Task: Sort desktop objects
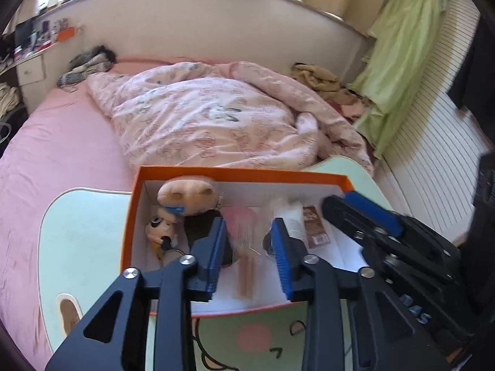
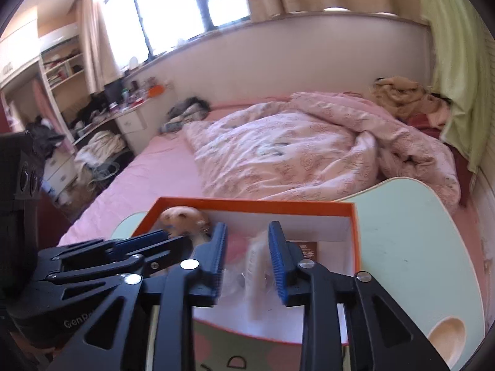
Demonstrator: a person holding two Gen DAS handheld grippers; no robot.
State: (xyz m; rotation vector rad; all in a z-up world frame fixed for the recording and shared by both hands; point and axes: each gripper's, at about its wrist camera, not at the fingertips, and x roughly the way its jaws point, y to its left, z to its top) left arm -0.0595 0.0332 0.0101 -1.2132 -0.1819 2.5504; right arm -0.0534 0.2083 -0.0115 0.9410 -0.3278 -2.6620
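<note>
Orange box (image 1: 238, 174), open-topped with white inner walls, sits on a pale green bench (image 1: 86, 216) that rests on a bed (image 1: 55, 154) with a pink sheet and a rumpled pink quilt (image 1: 210, 117). Both cameras look down into the box from its near side.

Only the left wrist view shows the full contents: a tan plush head (image 1: 185, 196) in the far left corner, a smaller pale doll head (image 1: 161, 228) with dark eye patches just in front of it, a dark block partly hidden behind a finger, a pink comb-like piece (image 1: 241, 219) in clear wrap at the middle, a white tube (image 1: 292, 219) and, beside it, a brown printed card (image 1: 315, 225) lying flat. A cartoon face printed on the bench shows at the near edge.

Only the right wrist view shows the window (image 2: 161, 15), beige curtains, and a cluttered shelf and desk (image 2: 92, 105) at the left of the room. There the plush head is blurred and the white tube appears as a smear between the fingers.

Left gripper (image 1: 249, 255) hangs over the middle of the box, its blue-padded fingers (image 1: 216, 247) parted and gripping nothing. Right gripper (image 2: 247, 259) is likewise spread apart and empty, over the box's right half. Each gripper appears at the edge of the other's view.
</note>
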